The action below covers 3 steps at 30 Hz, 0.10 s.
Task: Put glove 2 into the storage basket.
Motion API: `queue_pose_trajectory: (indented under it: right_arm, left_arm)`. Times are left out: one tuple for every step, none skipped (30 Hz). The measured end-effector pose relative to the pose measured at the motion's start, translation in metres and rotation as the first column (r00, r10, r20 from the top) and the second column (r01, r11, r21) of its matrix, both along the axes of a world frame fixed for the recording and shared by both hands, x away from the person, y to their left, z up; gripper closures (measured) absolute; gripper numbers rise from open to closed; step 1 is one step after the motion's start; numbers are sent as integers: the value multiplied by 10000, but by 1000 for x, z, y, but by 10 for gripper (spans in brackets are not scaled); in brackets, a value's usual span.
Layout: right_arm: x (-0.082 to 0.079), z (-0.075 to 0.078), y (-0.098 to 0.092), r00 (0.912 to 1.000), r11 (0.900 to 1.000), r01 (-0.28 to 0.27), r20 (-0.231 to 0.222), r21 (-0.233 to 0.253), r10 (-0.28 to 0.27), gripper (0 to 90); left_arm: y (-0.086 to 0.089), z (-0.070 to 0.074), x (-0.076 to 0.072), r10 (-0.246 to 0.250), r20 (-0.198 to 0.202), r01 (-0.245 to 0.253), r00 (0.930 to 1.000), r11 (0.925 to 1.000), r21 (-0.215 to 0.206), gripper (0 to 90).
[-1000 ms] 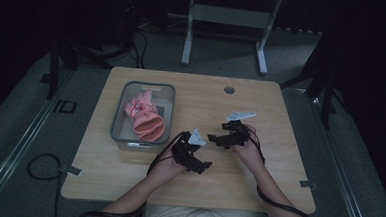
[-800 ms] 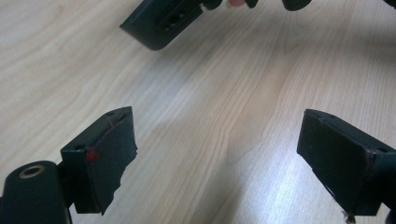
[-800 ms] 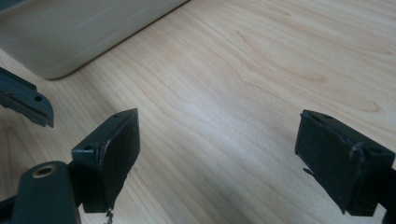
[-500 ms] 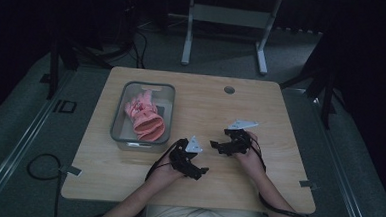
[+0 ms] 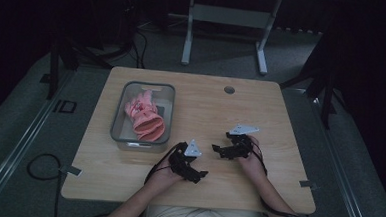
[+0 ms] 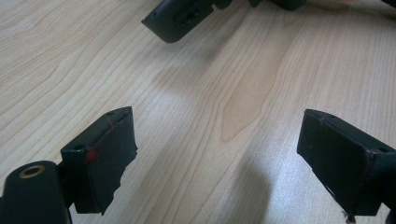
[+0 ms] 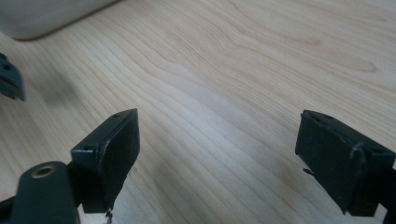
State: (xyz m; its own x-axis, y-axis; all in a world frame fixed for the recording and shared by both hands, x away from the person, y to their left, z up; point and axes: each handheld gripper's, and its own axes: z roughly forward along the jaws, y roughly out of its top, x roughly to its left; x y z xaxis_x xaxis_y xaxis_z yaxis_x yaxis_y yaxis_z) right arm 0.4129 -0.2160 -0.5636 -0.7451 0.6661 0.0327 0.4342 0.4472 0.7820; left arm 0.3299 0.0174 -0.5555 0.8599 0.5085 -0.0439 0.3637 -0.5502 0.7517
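The pink glove (image 5: 144, 117) lies in the grey tray (image 5: 119, 112) at the left middle of the bench (image 5: 206, 109), its long axis running from the far end of the tray toward the person, the wide ribbed cuff at the near end and the crumpled fingers toward the far end. From above you see glove, tray and both hands at once; the two close views look along the jaws at bare wood grain. The left tongs (image 5: 200, 175) sit just off the tray's near right corner, pointing rightward across the bench, and in the left gripper view (image 6: 217, 154) the jaws stand wide apart with nothing between them, low over the wood, though I cannot tell if they touch it. At the top of that view a dark jaw tip of the other tool pokes in. The right tongs (image 5: 218, 151) are held near the left pair, pointing left toward them, the two well short of touching. In the right gripper view (image 7: 217, 156) those jaws are likewise spread wide and empty, with a pale rounded edge, apparently the tray, at the upper left and a bit of the left tool at the left border.
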Motion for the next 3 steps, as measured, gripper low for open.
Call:
queue_pose_trajectory:
  right_arm:
    - [1,0,0,10000,10000,12,-36,-67,-12,138]
    - [1,0,-1,10000,10000,21,-7,12,-21,137]
    - [0,0,-1,10000,9999,51,32,108,-51,137]
  left_arm:
    - [0,0,0,-18,-17,18,10000,10000,-23,113]
    - [0,0,0,-25,-3,25,10000,10000,-35,113]
    - [0,0,0,-34,33,34,10000,10000,-48,113]
